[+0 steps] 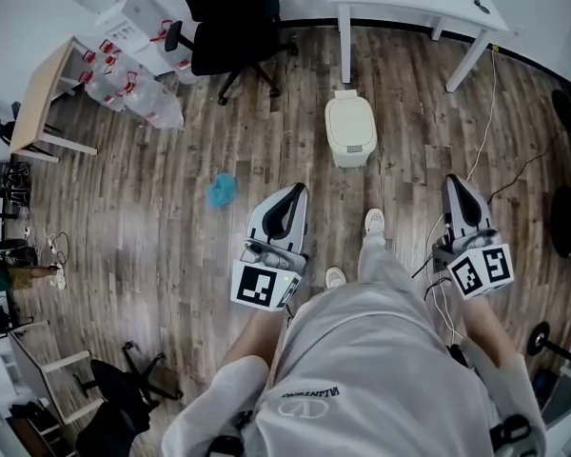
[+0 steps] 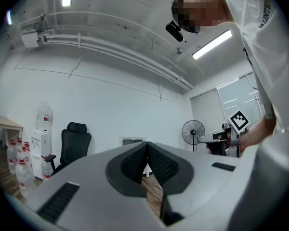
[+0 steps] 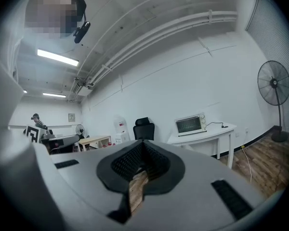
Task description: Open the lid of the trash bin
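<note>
The trash bin stands on the wooden floor, directly ahead of the person and just in front of the white desk. Its lid lies flat and closed. No part of the task is done: approach, contact and lifting of the lid are all left.

Seen from above, the bin is a rounded rectangle. Its long axis runs away from the person toward the desk, nearly straight up the head view. A small projecting part shows at the far end and a small tab at the near edge. Which end carries the hinge cannot be told.

The left gripper and the right gripper are held at waist level, well apart from the bin, one on each side of the person's feet. In both gripper views the jaws meet with nothing between them; both point into the room, above the bin.

A blue object lies on the floor to the left of the bin.
</note>
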`<state>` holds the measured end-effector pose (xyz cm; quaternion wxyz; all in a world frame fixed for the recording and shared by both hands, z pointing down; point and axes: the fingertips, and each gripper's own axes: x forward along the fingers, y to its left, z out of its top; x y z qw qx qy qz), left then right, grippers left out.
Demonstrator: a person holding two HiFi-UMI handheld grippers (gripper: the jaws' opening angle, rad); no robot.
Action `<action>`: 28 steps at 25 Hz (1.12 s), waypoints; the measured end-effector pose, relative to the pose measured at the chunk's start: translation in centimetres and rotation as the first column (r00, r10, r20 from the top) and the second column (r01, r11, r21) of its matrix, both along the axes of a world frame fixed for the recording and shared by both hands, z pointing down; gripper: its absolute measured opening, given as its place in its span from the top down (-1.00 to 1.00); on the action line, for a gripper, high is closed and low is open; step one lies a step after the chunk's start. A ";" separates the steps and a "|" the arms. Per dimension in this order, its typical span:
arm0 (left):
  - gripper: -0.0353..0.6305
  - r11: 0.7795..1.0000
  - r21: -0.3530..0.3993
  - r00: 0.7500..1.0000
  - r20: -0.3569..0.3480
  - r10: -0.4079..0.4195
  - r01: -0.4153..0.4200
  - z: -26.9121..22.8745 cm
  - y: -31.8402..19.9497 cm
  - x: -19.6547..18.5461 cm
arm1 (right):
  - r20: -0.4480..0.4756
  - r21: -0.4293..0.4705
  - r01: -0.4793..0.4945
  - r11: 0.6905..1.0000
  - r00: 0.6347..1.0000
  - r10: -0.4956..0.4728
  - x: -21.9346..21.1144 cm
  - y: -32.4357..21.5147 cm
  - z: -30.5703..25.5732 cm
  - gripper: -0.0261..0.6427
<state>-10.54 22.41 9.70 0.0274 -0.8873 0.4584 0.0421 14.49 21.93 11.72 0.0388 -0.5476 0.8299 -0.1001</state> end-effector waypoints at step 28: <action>0.90 0.972 -0.221 0.995 0.066 -0.070 0.083 8.7 -22.6 11.1 | 0.050 -0.222 0.294 0.930 0.956 -0.290 0.2 -24.7 10.7 0.87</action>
